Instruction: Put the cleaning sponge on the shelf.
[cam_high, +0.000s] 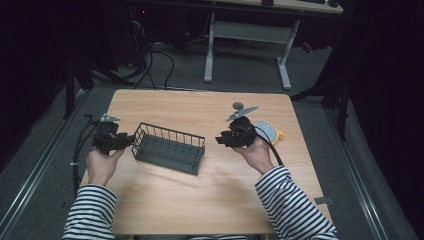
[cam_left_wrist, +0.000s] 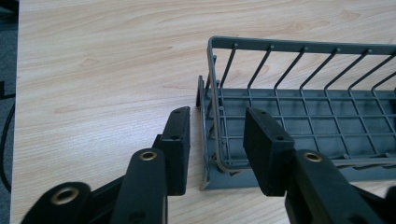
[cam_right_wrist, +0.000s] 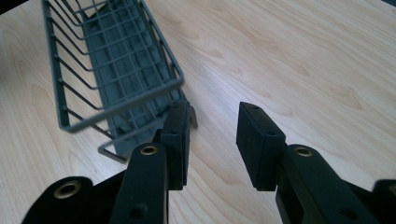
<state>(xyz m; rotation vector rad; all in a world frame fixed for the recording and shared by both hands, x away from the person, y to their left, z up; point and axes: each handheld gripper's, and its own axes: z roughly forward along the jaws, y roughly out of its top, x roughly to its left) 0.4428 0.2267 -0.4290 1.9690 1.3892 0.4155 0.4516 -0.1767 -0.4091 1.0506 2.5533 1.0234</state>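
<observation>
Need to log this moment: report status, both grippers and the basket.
Left gripper open, jaws straddling the wire basket end wall, pads not pressing. Right gripper open, nothing between jaws, off the basket's other end. Basket upright on table. Nothing in the way.

We see the pale wooden worktop (cam_high: 165, 195) evenly lit from above amid a dark, murky room in the high view, while both gripper views are bright and sharp, with soft shadows under the dark grey wire basket (cam_left_wrist: 299, 112).
</observation>
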